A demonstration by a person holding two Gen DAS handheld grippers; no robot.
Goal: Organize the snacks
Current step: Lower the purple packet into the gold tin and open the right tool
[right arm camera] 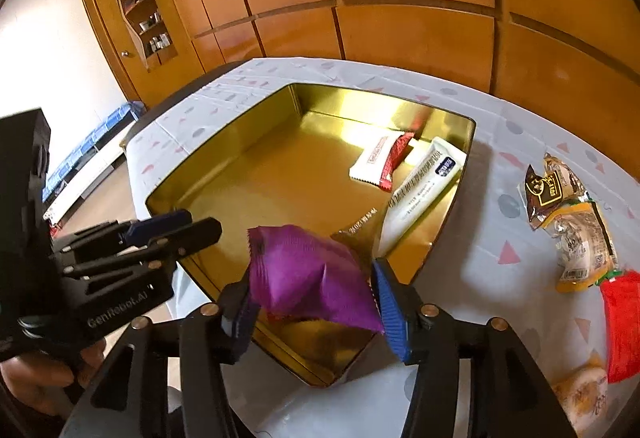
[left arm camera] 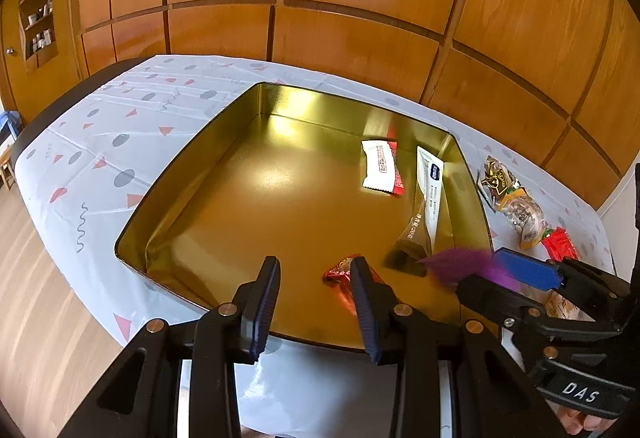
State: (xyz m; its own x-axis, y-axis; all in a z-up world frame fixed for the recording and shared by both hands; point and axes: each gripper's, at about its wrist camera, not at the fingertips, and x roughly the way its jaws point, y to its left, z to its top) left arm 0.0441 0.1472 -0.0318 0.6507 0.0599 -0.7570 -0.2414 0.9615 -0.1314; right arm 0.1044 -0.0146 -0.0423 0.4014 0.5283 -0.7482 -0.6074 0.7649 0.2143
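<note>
Right gripper [right arm camera: 312,302]: pinching a purple snack packet [right arm camera: 308,274] between its blue pads, above the near right corner of the gold tin [left arm camera: 132,226].
Left gripper [left arm camera: 316,302]: fingers spread, nothing between them, over the tin's near edge.
Inside the tin: a white-and-red packet [left arm camera: 380,168] toward the far right corner; a long white packet [left arm camera: 430,190] leaning along the right wall; a red foil sweet [left arm camera: 340,272] near the near edge, partly hidden by the left gripper's finger.
Outside the tin: on the tablecloth [left arm camera: 80,158] by its right edge, a brown-and-yellow packet [right arm camera: 568,222], a red packet [right arm camera: 622,322], and what looks like a pale wrapped bun [right arm camera: 584,398], blurred.
</note>
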